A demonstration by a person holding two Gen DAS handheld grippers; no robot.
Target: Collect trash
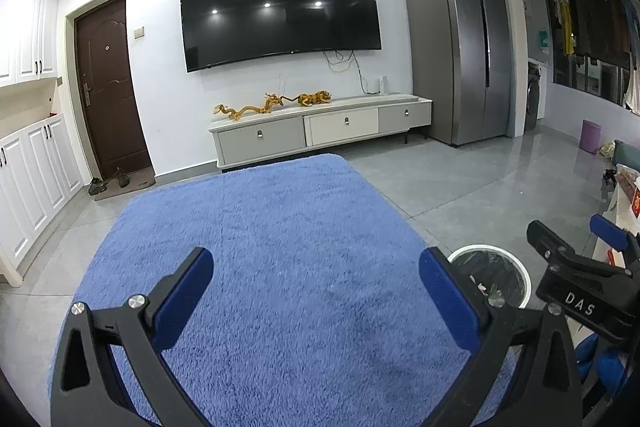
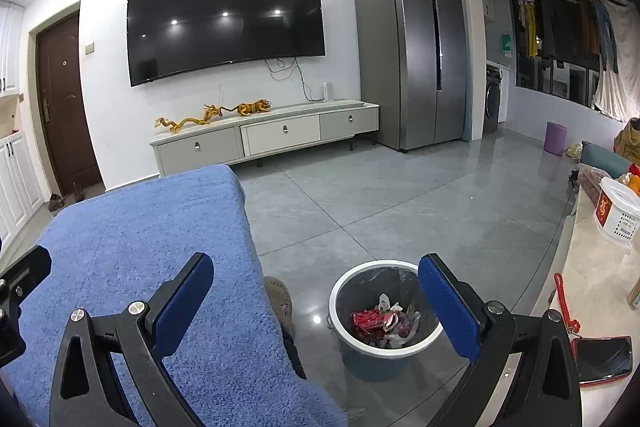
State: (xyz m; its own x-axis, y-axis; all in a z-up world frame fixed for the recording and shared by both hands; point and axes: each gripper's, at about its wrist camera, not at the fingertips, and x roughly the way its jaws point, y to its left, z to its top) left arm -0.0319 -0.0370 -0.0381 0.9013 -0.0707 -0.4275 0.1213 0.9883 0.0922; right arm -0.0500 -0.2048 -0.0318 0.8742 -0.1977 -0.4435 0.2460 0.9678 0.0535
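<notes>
Right wrist: empty right claw [image 2: 316,301] gapes above bin [image 2: 340,291].

One bin [image 2: 384,331], one television [image 2: 226,23], one fridge [image 2: 412,51], three drawers [image 2: 284,135], two golden figurines [image 2: 254,107].

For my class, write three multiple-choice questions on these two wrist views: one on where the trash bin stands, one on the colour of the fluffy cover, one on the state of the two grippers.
1. Where does the trash bin stand?
A. On the grey floor beside the blue cover
B. On the TV cabinet
C. Inside the fridge

2. What colour is the fluffy cover?
A. Red
B. Blue
C. Green

3. How are the left gripper and right gripper?
A. Both shut on trash
B. One shut on trash, one open
C. Both open and empty

Answers:
1. A, the bin sits on the tiles by the cover's edge.
2. B, the pile is plainly blue.
3. C, each pair of fingers is spread with nothing between.
</notes>
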